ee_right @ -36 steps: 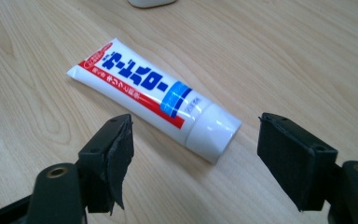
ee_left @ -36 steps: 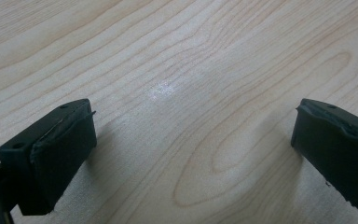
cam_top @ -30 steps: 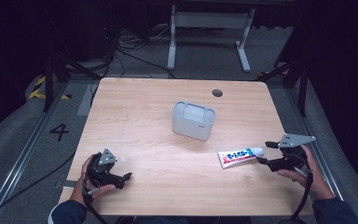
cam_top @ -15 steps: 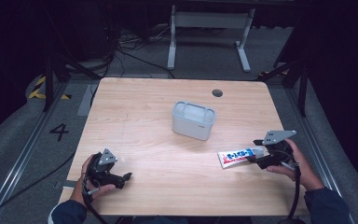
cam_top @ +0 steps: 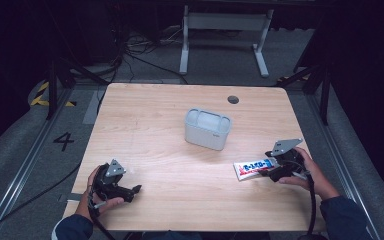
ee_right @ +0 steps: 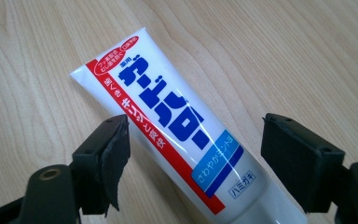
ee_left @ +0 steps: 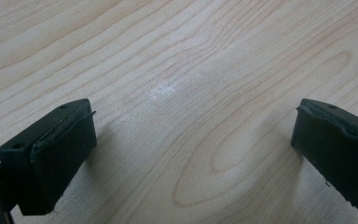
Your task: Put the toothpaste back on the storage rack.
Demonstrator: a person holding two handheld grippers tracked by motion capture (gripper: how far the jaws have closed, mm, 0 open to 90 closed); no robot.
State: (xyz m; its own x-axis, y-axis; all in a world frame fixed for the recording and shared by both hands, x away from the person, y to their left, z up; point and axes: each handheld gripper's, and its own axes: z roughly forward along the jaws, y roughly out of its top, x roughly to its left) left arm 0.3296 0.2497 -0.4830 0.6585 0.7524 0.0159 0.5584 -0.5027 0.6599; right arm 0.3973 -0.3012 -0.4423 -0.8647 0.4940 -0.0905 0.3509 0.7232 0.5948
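Since 1 second ago the right gripper (ee_right: 193,154) has closed in on the toothpaste tube (ee_right: 168,121), jaws wide astride it. Centre them on the tube's body, then squeeze gently; the left gripper (ee_left: 191,154) rests wide apart on the bench (cam_top: 155,125).

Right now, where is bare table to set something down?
Bare wood: the far left between the table edge and the grey box, and the near middle between both tongs. Crowded: near right, where the right tongs straddle the toothpaste tube.

A tube (cam_top: 253,169) lies on the table (cam_top: 150,130), right of and nearer than the box (cam_top: 207,129).
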